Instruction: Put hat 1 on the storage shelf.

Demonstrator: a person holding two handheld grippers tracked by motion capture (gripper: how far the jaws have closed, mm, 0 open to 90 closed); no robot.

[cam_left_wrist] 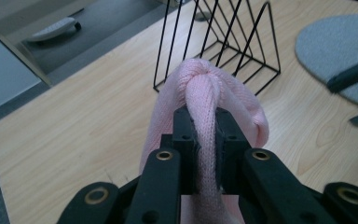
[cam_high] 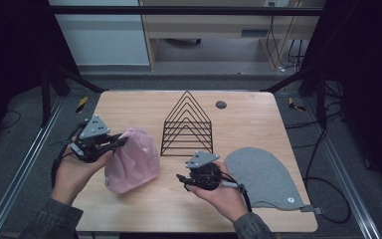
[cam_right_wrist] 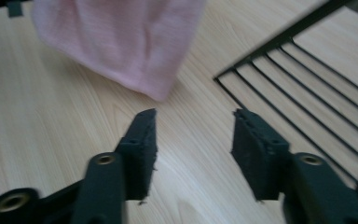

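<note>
The left gripper (cam_high: 122, 141) sits at about nine o'clock on the worktop (cam_high: 144, 209), held in the person's left hand (cam_high: 74, 172). Its fingers (cam_left_wrist: 185, 135) are clamped on a bunched fold of the pink knit cloth (cam_high: 134, 159); in the left gripper view the fold rises as a thick ridge squeezed between the two black pads. The rest of the cloth hangs from that grip and spreads toward five o'clock, where its lower edge lies on the worktop.

The right gripper (cam_high: 181, 179) is at about six o'clock on the worktop, in the person's right hand (cam_high: 224, 196), and points toward nine o'clock, at the cloth. Its fingers (cam_right_wrist: 142, 149) stand apart with bare wood between them and touch nothing. In the right gripper view the hanging corner of the cloth (cam_right_wrist: 121, 42) is at eleven o'clock, just beyond the fingertips and clear of them.

A black wire rack (cam_high: 188, 127) with triangular dividers stands near the middle of the worktop, just beside the cloth at its three o'clock side. A grey felt mat (cam_high: 263, 177) lies flat at about four o'clock, close to the right hand. A small dark round cap (cam_high: 221, 104) sits in the worktop at one o'clock, beyond the rack.
</note>
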